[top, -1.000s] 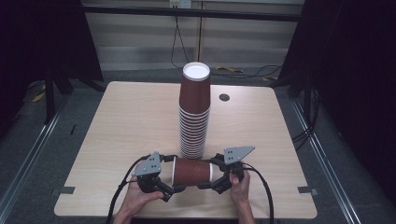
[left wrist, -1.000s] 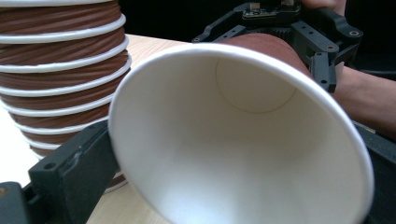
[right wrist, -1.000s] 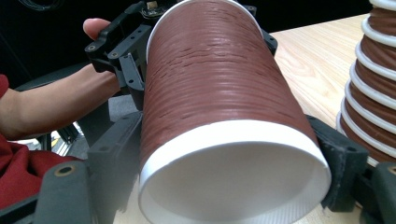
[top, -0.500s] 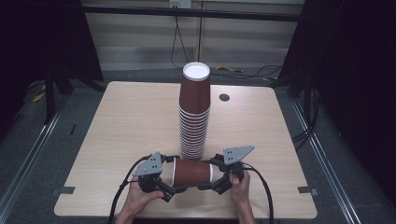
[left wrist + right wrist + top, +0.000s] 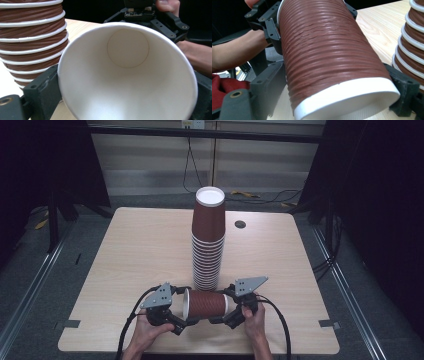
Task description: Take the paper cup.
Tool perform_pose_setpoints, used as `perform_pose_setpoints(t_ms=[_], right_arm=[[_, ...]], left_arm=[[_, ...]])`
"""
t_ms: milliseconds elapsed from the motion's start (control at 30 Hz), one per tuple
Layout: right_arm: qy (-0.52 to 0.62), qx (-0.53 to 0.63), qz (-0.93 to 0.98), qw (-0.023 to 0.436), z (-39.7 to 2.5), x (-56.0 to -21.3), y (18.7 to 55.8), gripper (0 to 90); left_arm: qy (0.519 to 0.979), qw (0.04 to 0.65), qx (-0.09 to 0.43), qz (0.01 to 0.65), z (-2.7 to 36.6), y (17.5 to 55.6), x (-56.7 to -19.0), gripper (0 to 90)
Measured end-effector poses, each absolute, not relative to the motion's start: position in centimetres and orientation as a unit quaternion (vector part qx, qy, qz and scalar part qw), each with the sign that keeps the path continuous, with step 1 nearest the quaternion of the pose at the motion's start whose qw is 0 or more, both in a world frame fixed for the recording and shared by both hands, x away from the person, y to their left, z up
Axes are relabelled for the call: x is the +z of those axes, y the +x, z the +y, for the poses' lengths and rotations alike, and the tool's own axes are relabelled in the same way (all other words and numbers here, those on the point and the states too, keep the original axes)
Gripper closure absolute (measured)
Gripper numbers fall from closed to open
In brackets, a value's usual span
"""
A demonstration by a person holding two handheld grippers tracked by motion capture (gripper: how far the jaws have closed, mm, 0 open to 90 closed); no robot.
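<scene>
Cup (image 5: 127, 75) rim cut off by the bottom edge in the left gripper view, cup stack (image 5: 412, 42) cropped at the right edge in the right gripper view, forearms cut at the bottom of the high view, small dark spot (image 5: 240, 224) on the desk (image 5: 140, 250) too small to be identified

No visible change since earlier.

The lying cup (image 5: 329, 50) is paper, its brown wall ribbed and matt, its inside (image 5: 130, 75) smooth white. The stacked cups (image 5: 208, 245) look alike. The table (image 5: 130, 250) is pale, matt wood-grain. Both grippers' jaws are matt black plastic.
</scene>
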State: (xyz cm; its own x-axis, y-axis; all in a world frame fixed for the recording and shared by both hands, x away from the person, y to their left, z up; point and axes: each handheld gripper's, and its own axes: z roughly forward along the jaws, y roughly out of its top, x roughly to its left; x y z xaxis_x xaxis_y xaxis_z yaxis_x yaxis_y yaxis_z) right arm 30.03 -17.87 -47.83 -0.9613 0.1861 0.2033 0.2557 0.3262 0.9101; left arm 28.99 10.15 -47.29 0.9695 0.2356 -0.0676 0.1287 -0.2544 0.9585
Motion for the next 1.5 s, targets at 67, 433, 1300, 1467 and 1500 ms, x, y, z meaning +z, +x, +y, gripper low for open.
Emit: perform_pose_setpoints(t_ms=[67,433,1300,1467,1500], right_arm=[[-0.140,-0.562,-0.815,0.024,-17.9,-47.8,30.0,13.2],[-0.150,-0.574,-0.805,0.001,-18.1,-47.6,29.6,12.6],[-0.220,-0.603,-0.763,-0.077,-20.7,-47.6,28.5,12.6],[-0.237,-0.605,-0.754,-0.093,-21.3,-47.7,28.3,12.6],[-0.243,-0.604,-0.753,-0.099,-21.5,-47.8,28.2,12.6]], left_arm=[[0.794,0.595,0.046,0.115,10.2,29.0,-47.2,5.2],[0.794,0.595,0.042,0.118,10.4,29.2,-47.0,5.3],[0.799,0.581,0.060,0.143,12.5,29.4,-46.3,7.4],[0.804,0.570,0.068,0.155,13.1,29.4,-46.0,7.5],[0.803,0.571,0.069,0.157,13.3,29.5,-45.9,7.5]])
